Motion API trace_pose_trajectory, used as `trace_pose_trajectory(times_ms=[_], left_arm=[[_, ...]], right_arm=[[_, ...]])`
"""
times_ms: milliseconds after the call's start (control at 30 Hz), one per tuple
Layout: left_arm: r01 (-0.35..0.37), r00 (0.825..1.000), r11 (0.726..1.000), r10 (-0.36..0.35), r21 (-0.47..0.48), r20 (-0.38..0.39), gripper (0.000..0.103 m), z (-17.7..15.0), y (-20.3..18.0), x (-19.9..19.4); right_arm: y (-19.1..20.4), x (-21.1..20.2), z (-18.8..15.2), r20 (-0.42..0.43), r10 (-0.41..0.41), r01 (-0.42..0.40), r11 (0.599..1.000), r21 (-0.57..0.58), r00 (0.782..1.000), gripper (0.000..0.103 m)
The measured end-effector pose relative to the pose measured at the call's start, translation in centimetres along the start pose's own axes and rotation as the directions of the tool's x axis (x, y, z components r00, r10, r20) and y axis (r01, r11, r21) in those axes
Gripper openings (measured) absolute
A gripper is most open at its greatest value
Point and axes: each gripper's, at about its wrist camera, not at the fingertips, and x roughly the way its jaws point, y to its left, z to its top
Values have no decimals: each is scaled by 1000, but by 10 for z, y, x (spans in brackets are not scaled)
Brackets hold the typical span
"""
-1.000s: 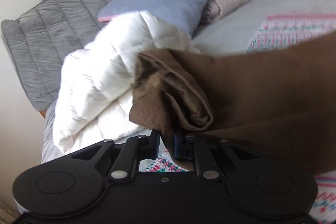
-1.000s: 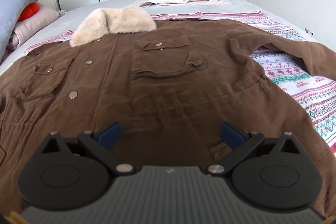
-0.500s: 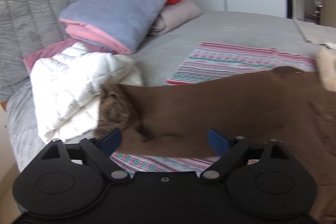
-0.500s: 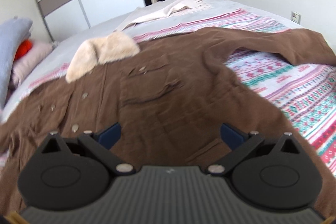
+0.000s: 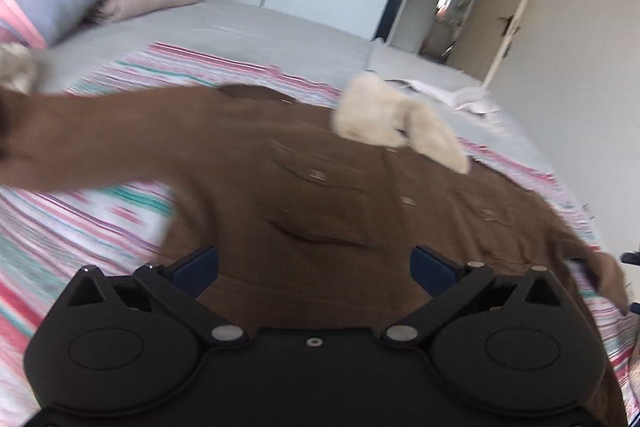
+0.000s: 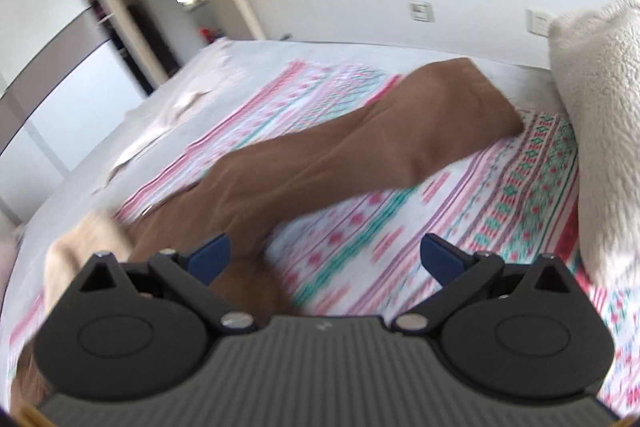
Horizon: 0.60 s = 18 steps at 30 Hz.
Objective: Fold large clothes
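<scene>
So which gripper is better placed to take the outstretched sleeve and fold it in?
Probably the right gripper: jaws open, pointing along the brown sleeve lying flat on the patterned blanket. The left gripper, also open, hovers over the coat body.

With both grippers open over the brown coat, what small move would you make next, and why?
Probably bring the right gripper forward to the cuff of the outstretched sleeve and close on it. The brown coat lies spread flat on the patterned blanket, the left gripper holds nothing, and that sleeve remains unfolded.
</scene>
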Motion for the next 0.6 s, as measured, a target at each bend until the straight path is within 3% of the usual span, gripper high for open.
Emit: trace_pose_trajectory(times_ms=[67,133,267,333,433,467,533,567,600], left_arm=[[44,998,999,-43,-13,55,103,-22,-5,17],[41,997,999,-40,-9,67,103,-39,-7,35],[35,997,999,-34,-27,65,103,-51,-6,62],[20,998,1000,-19,-10,57,103,-52,-8,68],[-8,999,1000,7,29,51,103,-56,-11,66],[-14,999,999,12,35,48,103,-56,-11,66],[-21,999,999,19,37,38,103,-56,-11,69],[-22,999,999,20,36,35,103,-56,-11,69],[-21,999,999,20,36,34,103,-56,-10,70]], right_arm=[[-13,21,10,10,-46,45,997,57,999,102],[-28,42,14,10,-82,81,991,104,997,102],[-63,89,19,-36,-68,74,977,198,997,101],[-77,100,24,7,-50,46,969,243,999,101],[-81,112,36,70,-76,58,973,224,995,92],[-82,118,40,84,-92,73,974,213,992,86],[-76,127,48,93,-148,133,980,148,985,55],[-71,129,52,103,-183,172,979,107,978,23],[-68,129,57,111,-196,188,979,80,974,13]])
